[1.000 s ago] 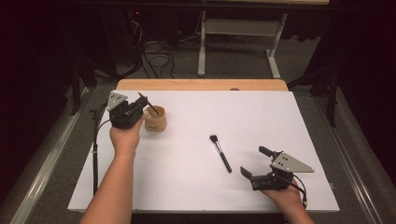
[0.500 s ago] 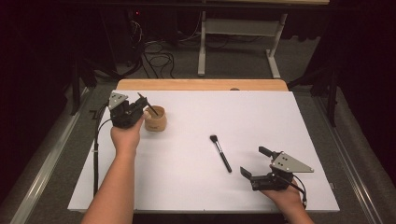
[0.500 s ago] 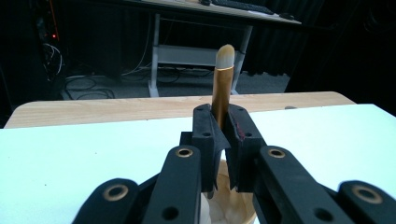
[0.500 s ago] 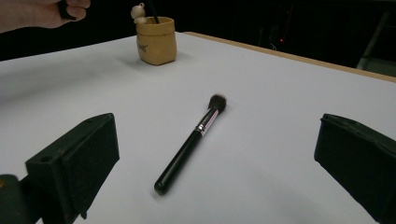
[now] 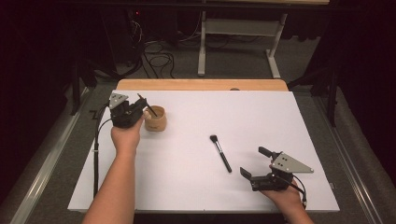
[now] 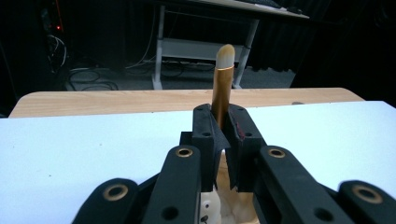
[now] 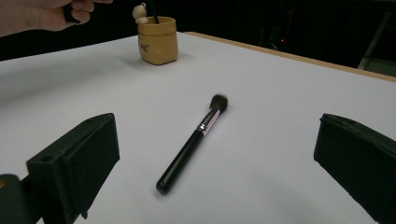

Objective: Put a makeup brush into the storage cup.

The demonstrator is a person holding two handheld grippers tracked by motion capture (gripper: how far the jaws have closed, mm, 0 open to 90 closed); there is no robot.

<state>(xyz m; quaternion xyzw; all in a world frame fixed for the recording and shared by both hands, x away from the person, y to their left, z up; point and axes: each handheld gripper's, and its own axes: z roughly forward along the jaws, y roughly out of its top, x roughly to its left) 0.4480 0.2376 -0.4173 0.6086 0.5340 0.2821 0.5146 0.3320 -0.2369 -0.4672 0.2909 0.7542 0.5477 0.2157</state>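
My left claw [image 5: 141, 106] is clamped on a gold-handled brush [image 6: 222, 79], held over the tan cup [image 5: 155, 118] at the worktop's [image 5: 261, 116] far left. Right claw [image 5: 254, 164] is wide open, nothing in it; black brush [image 5: 221, 153] lies flat just ahead, approx mid-worktop.

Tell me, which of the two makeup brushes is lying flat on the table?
The black makeup brush with the dark bristles, lying loose mid-table before the open right gripper. The gold-handled brush stands upright, clamped in the left gripper over the small yellow cup.
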